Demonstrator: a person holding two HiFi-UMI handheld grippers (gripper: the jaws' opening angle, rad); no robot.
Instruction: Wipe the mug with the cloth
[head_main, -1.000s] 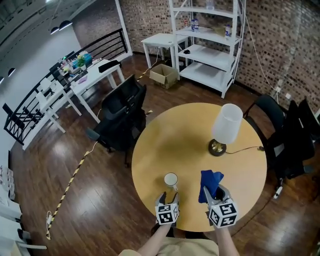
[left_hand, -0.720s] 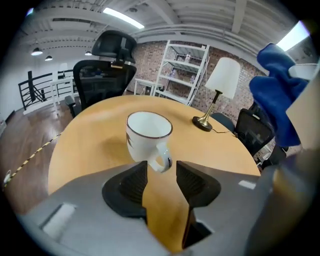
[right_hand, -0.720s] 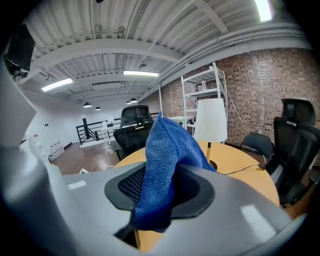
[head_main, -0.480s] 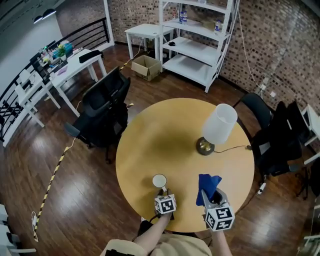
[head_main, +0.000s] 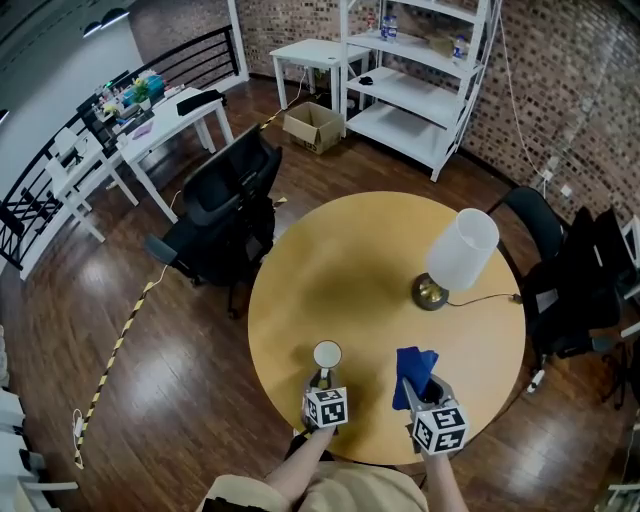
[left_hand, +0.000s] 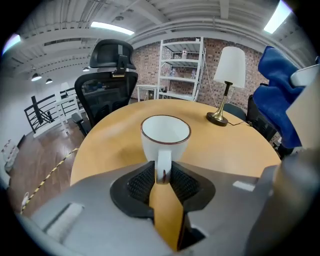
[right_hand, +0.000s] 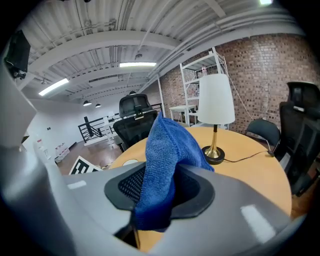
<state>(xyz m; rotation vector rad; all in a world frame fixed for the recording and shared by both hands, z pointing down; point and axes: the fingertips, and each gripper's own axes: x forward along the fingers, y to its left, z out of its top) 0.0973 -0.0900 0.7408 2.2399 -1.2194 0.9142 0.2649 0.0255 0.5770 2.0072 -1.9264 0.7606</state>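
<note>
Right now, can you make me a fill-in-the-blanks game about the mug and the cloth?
1. The left claw, its jaws just now closing, pinches the white mug by its ____.
2. The right claw holds a ____ cloth.
3. The lamp on the round table has a ____ shade.
Missing words: handle, blue, white.

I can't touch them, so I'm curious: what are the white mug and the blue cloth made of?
The mug looks like glazed ceramic. It is smooth, shiny white, with a thin dark line round the rim. It might be enamel instead; the look doesn't settle that. The cloth looks like microfibre or terry, because its blue surface is fuzzy and knobbly and it hangs in soft folds.
</note>
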